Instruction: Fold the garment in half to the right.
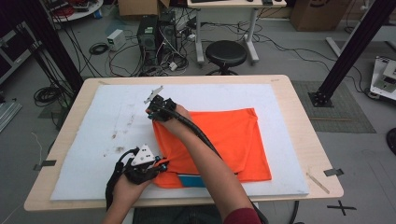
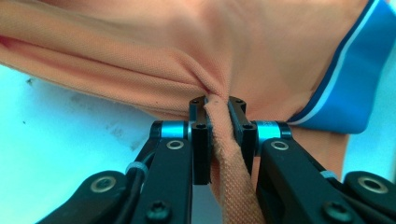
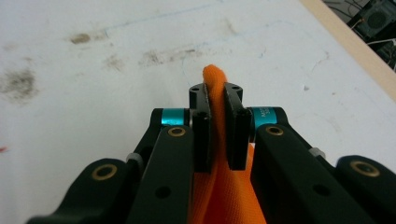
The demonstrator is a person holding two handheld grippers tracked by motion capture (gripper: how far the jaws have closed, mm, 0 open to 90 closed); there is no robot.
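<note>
An orange shirt [image 1: 224, 140] lies mostly flat on the white mat [image 1: 116, 121], with a blue trimmed part [image 1: 191, 181] at its near edge. My left gripper [image 1: 161, 165] is at the shirt's near left corner. In the left gripper view it [image 2: 217, 105] is shut on a pinched fold of the orange cloth [image 2: 140, 51], with the blue trim [image 2: 355, 84] to the right. My right gripper [image 1: 155, 114] is at the shirt's far left corner, my forearm reaching across the cloth. In the right gripper view it [image 3: 215, 93] is shut on an orange fold [image 3: 229, 196] above the stained mat [image 3: 93, 93].
The mat covers a wooden table [image 1: 299, 121]. Bare mat with dark smudges [image 1: 119, 137] spreads left of the shirt. A tape strip [image 1: 332, 172] and a wooden stick [image 1: 317, 183] lie at the table's near right corner. A stool [image 1: 226, 53] and computer cases [image 1: 154, 35] stand beyond.
</note>
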